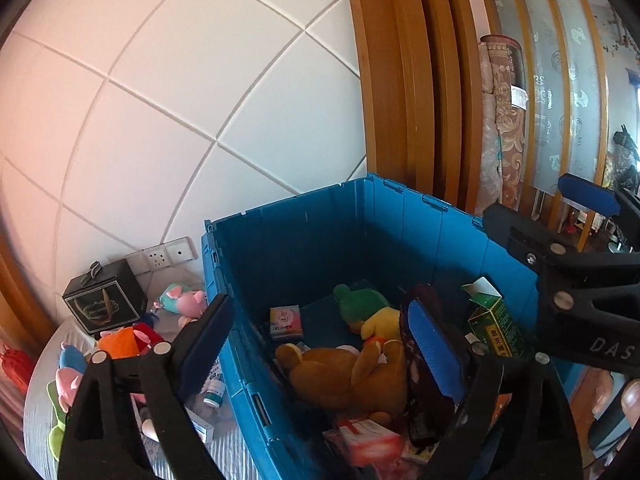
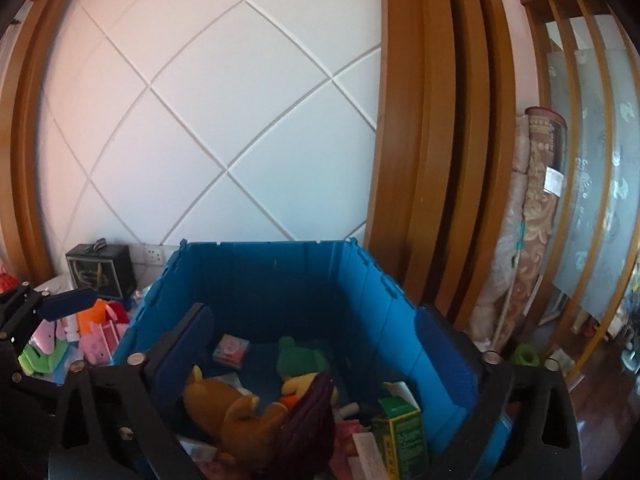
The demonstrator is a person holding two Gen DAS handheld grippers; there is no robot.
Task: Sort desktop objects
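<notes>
Two tongs, left (image 1: 320, 344) and right (image 2: 316, 354), spread | one blue bin (image 2: 260, 276) | one brown plush (image 2: 224, 408)

Plush toys (image 1: 348, 376) and cartons (image 1: 496, 328) lie in the crate (image 1: 288, 248); more toys (image 1: 120, 344) lie left of it

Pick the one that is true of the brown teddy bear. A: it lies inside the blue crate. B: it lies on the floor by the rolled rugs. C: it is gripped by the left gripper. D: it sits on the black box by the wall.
A: the brown teddy bear lies on the bottom of the blue crate, beside the green and yellow plush toy.
</notes>
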